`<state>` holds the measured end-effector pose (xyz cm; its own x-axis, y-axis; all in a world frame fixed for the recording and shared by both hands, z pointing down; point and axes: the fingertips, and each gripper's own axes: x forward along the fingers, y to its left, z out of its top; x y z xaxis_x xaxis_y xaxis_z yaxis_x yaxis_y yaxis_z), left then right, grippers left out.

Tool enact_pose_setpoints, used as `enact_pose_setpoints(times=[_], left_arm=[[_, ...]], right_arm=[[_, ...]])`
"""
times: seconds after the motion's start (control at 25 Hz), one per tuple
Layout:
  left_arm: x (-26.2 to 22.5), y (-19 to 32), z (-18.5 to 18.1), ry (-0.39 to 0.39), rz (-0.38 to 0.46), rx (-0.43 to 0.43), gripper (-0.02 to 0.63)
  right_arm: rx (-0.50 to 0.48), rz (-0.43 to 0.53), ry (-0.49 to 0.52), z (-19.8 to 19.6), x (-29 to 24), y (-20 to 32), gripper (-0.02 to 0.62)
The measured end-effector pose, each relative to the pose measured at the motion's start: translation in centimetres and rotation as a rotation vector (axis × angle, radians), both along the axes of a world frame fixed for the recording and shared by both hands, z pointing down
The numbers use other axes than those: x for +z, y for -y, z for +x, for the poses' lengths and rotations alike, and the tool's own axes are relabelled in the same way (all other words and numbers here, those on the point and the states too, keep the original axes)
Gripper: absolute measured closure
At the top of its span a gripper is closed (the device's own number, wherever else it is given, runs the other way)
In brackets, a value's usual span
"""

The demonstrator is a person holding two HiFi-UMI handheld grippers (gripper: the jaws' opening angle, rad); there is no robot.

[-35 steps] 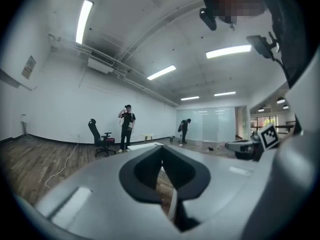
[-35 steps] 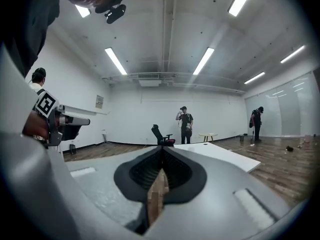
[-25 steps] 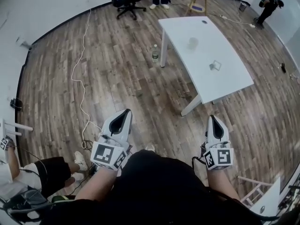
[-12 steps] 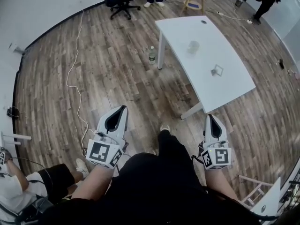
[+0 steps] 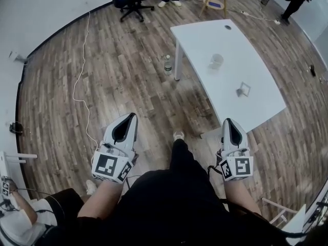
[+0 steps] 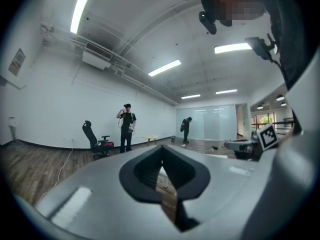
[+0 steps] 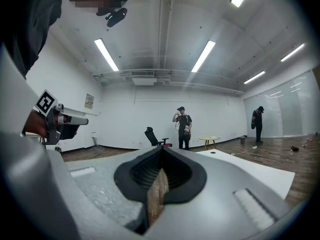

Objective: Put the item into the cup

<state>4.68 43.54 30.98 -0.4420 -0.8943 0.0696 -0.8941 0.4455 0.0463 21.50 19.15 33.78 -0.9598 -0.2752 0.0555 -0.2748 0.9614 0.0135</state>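
Two closed, empty grippers, left gripper (image 5: 130, 117) and right gripper (image 5: 229, 122), hang short of the tabletop (image 5: 205, 35): approach step; next, open over the item (image 5: 242, 90), perhaps a clip, by its near edge

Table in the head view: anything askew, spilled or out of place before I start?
Nothing spilled: the cup stands upright on the table, the item apart from it. Only oddity: a bottle standing on the floor by the table leg.

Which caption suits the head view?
Left gripper and right gripper, both shut, face a white table bearing a clear cup and a small item.
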Motion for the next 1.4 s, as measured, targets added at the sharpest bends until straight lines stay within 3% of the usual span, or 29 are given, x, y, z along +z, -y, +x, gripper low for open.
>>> enact_pose_setpoints(times=[0.4,0.68,0.88,1.12,1.4], left_arm=[[-0.5,4.8,-7.6,-0.016,-0.037,-0.04,0.607],[-0.1,10.8,-13.9,-0.035,-0.029,-0.047,0.607],[-1.0,15.3,-17.4,-0.007,-0.001,-0.056,0.607],[-1.1,18.4,-19.9,-0.004,-0.01,-0.036,0.607],[0.0,22.2,-22.5,-0.002,-0.02,0.035,0.607]], right_arm=[[-0.023,-0.021,0.007,-8.9,-0.7,6.1,0.594],[-0.039,0.023,-0.017,-14.7,-1.5,12.0,0.594],[-0.038,0.024,-0.004,-18.0,-1.6,16.5,0.594],[-0.023,0.007,-0.003,-20.4,-1.2,18.9,0.594],[0.066,0.032,0.053,-20.9,-1.7,21.7,0.594]])
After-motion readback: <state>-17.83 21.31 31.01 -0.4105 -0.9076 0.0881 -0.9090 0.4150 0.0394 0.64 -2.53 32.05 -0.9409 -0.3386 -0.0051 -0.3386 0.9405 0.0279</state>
